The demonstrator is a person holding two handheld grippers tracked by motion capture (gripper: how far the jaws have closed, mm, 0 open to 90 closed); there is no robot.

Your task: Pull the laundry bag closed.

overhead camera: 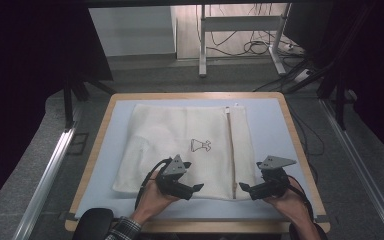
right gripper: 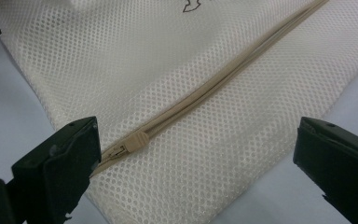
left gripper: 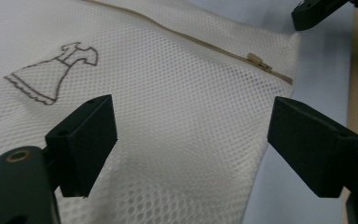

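Two tongs work at the lower edge of one cream mesh bag (overhead camera: 180,145), which lies flat in the middle of the bench (overhead camera: 275,135) on its pale blue top. The left tongs (overhead camera: 196,188), at lower centre of the high view, stand wide apart over the bag's near edge; in the left gripper view (left gripper: 191,140) mesh shows between the pads, and neither pad presses on it. The right tongs (overhead camera: 245,188), at lower right of the high view, are also spread wide, hovering just over the near end of the bag's single tan zipper (right gripper: 223,79) (it runs from the bag's lower edge to its upper edge in the high view). In the right gripper view (right gripper: 196,154) one zipper pull (right gripper: 135,141) lies just beside the left-hand pad; whether they touch cannot be told. One small line drawing of a dress (left gripper: 53,74) is printed on the mesh, at upper left of the left gripper view. No readable writing appears on the bag.
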